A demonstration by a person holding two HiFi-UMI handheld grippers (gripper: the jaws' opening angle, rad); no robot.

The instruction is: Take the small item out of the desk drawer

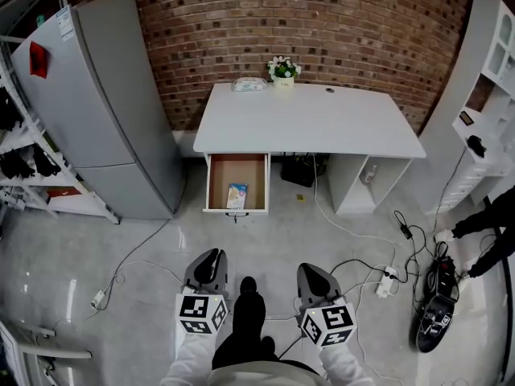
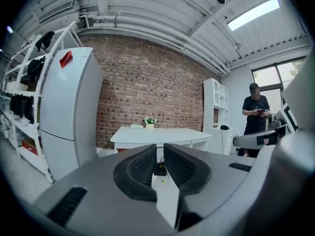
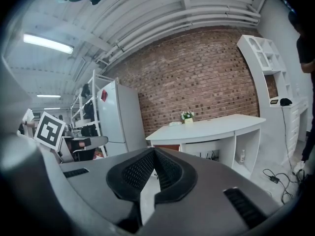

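The white desk (image 1: 314,119) stands against the brick wall with its left drawer (image 1: 213,185) pulled open. A small blue and yellow packet (image 1: 236,195) lies inside on the brown drawer bottom. My left gripper (image 1: 211,257) and right gripper (image 1: 311,272) hover low over the floor, well short of the drawer. In the left gripper view the left gripper (image 2: 160,146) has a narrow gap between its pads with nothing in it. The right gripper (image 3: 154,151) has its pads touching, empty. Both gripper views look toward the desk (image 2: 157,134) (image 3: 211,127); the drawer's inside is hidden there.
A grey refrigerator (image 1: 105,95) stands left of the desk, with a shelf rack (image 1: 24,167) beyond it. White shelving (image 1: 483,95) is at the right. Cables and a power strip (image 1: 388,280) lie on the floor. A flower pot (image 1: 283,71) sits on the desk. A person (image 2: 256,114) stands at the right.
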